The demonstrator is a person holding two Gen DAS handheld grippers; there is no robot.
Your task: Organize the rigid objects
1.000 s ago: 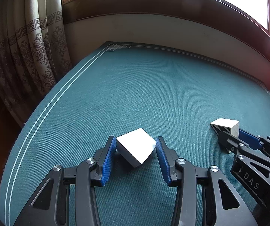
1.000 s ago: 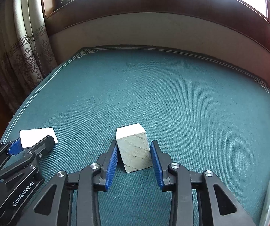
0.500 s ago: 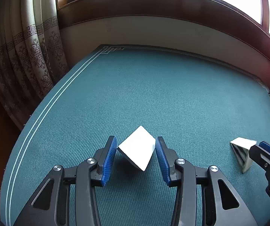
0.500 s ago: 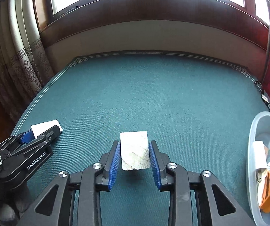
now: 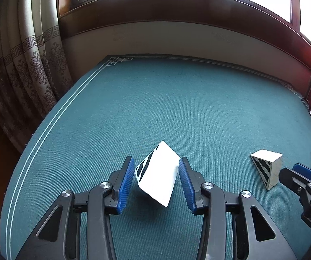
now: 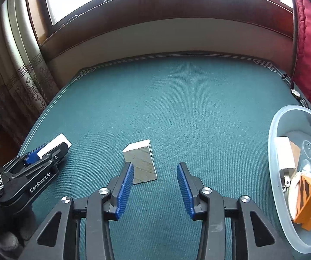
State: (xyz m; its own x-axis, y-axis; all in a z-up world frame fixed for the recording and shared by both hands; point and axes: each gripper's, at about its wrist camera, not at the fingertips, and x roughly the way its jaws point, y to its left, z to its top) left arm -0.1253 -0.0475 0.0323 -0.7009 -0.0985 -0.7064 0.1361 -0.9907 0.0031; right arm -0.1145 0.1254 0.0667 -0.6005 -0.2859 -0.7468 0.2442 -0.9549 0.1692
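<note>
The left hand-held gripper (image 5: pixel 157 183) has its blue-padded jaws closed on a white rectangular block with black stripes on one face (image 5: pixel 158 178), which hangs tilted, one corner pointing down, clear of the teal ribbed cloth surface (image 5: pixel 177 108); a slanted grip like this suggests the block was caught by opposite edges rather than flat faces, so it may pivot if jolted. In the right wrist view, the right hand-held gripper (image 6: pixel 154 186) is opening: its jaws stand apart, and the pale wooden block with a white top (image 6: pixel 141 162) stands upright on the surface at about 11 o'clock from the gap between the pads, close against the left pad with the right pad well apart from it. It looks released rather than held, probably set down there as its sorted place or for a better grip. At 3 o'clock in that view, at the surface's edge, sits a translucent round plastic tub (image 6: pixel 273 166), the likely collecting place for the rigid things. It holds an orange wedge-shaped block with black stripes (image 6: pixel 310 203), a white cylindrical piece (image 6: pixel 285 155), and some brown and clear items too jumbled to name. In the left wrist view, the wooden block shows a black-striped triangular face at 3 o'clock, just ahead of the right gripper's tips.
</note>
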